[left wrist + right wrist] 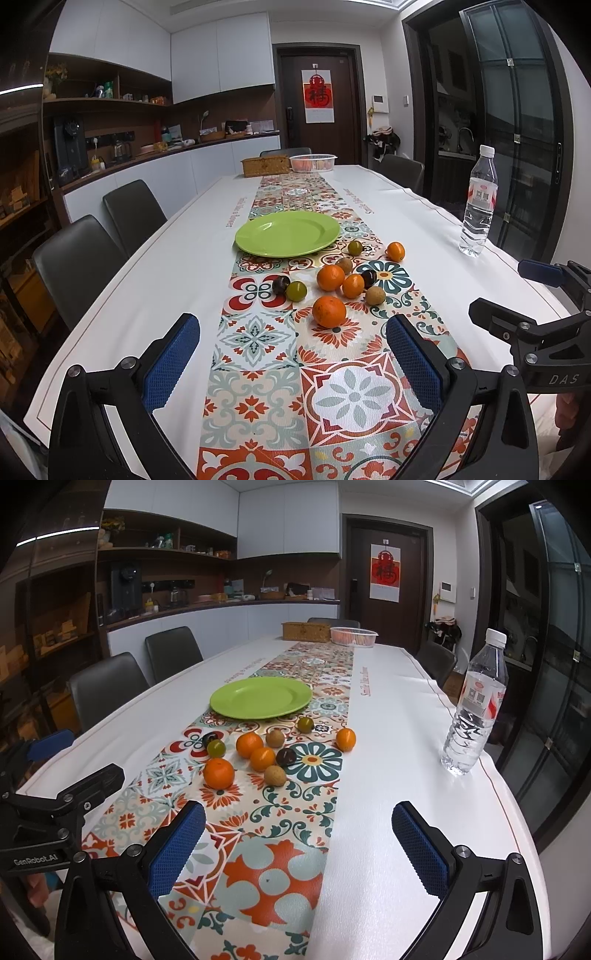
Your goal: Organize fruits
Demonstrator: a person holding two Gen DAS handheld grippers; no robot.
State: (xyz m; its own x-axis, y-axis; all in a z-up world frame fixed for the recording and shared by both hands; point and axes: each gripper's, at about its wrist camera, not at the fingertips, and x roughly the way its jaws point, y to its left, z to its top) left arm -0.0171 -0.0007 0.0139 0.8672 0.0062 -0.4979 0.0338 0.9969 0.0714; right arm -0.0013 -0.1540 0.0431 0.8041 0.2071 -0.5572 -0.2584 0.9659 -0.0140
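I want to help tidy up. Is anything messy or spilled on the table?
Nothing is spilled or broken. The fruits lie loose on the patterned runner while the green plate has nothing on it. The water bottle stands upright, capped.

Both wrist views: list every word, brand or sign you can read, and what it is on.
"DAS": on the right tool's black body, in the left wrist view.
"GenRobot.AI": on the left tool's black body, in the right wrist view.
"福": red hanging on the door.
Water bottle label: print too small to read.
Red lettering on the white tablecloth: too blurred to read.
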